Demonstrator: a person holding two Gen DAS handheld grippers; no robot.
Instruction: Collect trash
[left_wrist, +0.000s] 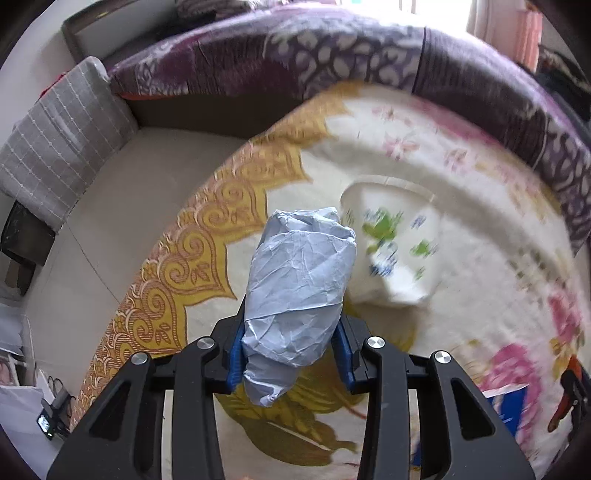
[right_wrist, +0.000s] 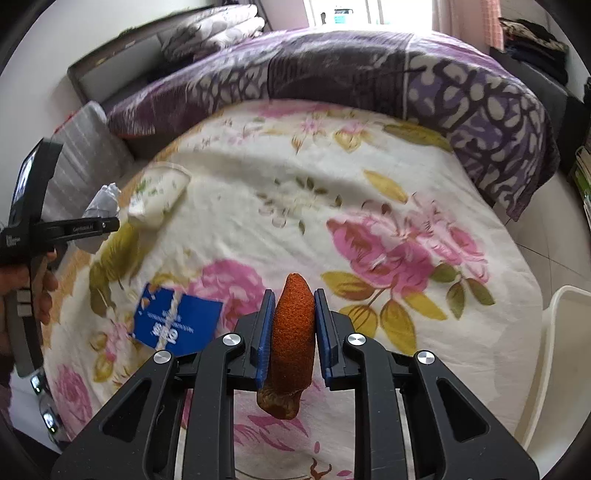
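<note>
Your bed (right_wrist: 369, 206) carries a floral blanket, its near part hidden behind your grippers. A flattened paper cup (left_wrist: 395, 243) with green and blue print lies blurred on it, beside a blue packet (right_wrist: 173, 321) with unreadable text. Your left gripper (left_wrist: 291, 350) has its jaws pinching crumpled pale blue paper (left_wrist: 299, 291), lifted above the bed. Your right gripper (right_wrist: 293, 332) has its jaws pinching an orange sponge-like piece (right_wrist: 293, 332), its lower end dark.

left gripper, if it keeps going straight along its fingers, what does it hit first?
Most likely the floral blanket on the bed. The left gripper points down at it, shut on a crumpled paper wad. A paper cup lies just right of that line; depth is unclear.
</note>
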